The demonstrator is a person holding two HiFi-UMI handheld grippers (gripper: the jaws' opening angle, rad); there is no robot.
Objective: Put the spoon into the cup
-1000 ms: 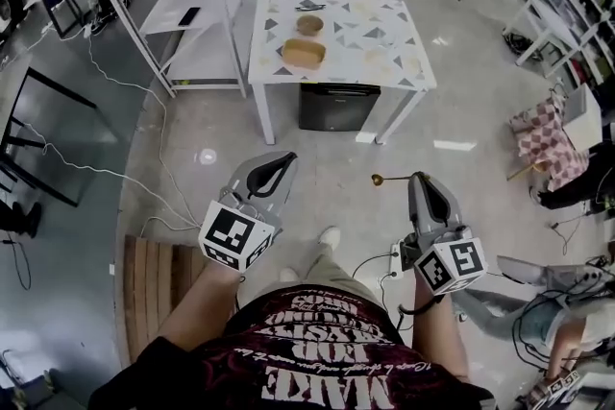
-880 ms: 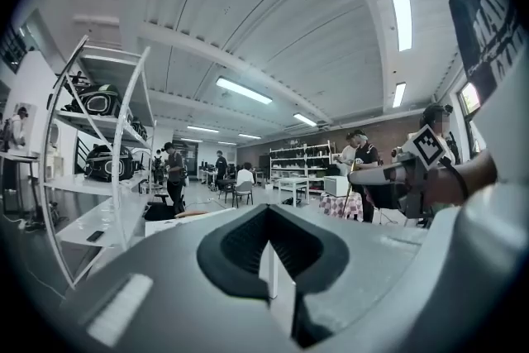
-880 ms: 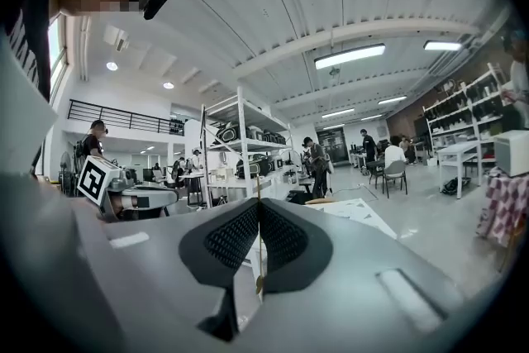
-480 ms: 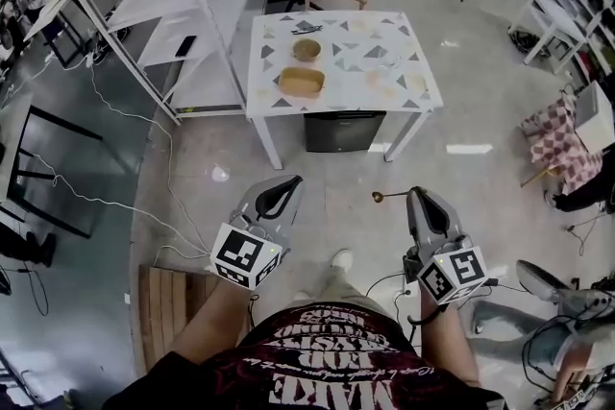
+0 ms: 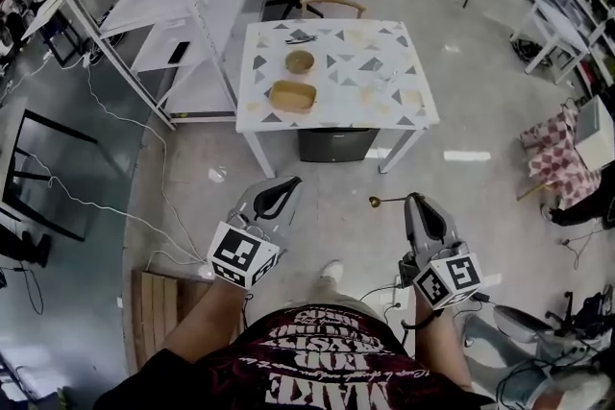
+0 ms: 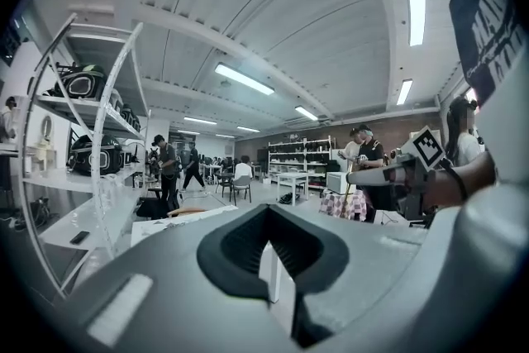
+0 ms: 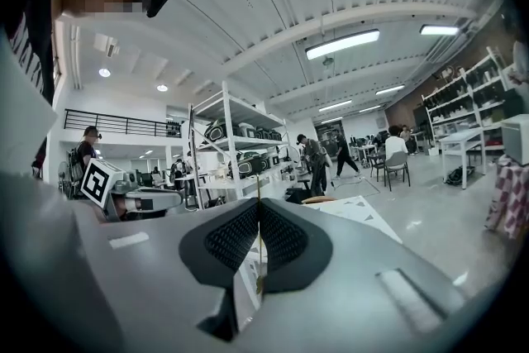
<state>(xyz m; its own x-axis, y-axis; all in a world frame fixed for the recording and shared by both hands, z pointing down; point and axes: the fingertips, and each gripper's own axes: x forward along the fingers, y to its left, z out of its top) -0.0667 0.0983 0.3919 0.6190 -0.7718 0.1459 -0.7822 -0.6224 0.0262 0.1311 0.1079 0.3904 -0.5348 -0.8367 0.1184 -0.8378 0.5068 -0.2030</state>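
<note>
- Since a second ago the table point(image 5: 384, 62) has slid lower in the head view, while both grippers stay side by side above the floor.
- Head view: grey floor lies between the grippers and the white, triangle-patterned table. A black box point(image 5: 335, 144) stands under the table and a wooden chair point(image 5: 334, 7) behind it. A white shelving rack point(image 5: 192, 14) stands to its left, and a wooden pallet point(image 5: 159, 298) lies near the person's left arm.
- On the table, a round tan cup point(image 5: 300, 60) stands just behind a rectangular tan tray point(image 5: 292, 95). What either holds is too small to tell.
- The right gripper point(image 5: 411, 200) is clenched on the handle of the spoon point(image 5: 384, 201). The spoon is thin and gold-coloured, and its small bowl points towards the left gripper point(image 5: 288, 180). It is well apart from the cup.
- Left gripper view: the left gripper point(image 6: 266, 207) has its jaw tips pressed together with nothing between them. The tabletop point(image 6: 165, 226) and the rack point(image 6: 99, 178) lie beyond it, and the right gripper point(image 6: 388, 172) is off to the side.
- Right gripper view: the right gripper point(image 7: 258, 202) pinches the spoon point(image 7: 259, 281), seen edge-on as a fine upright gold line between the black pads. The left gripper point(image 7: 149, 198), the rack point(image 7: 231, 145) and the table point(image 7: 355, 215) lie beyond.
</note>
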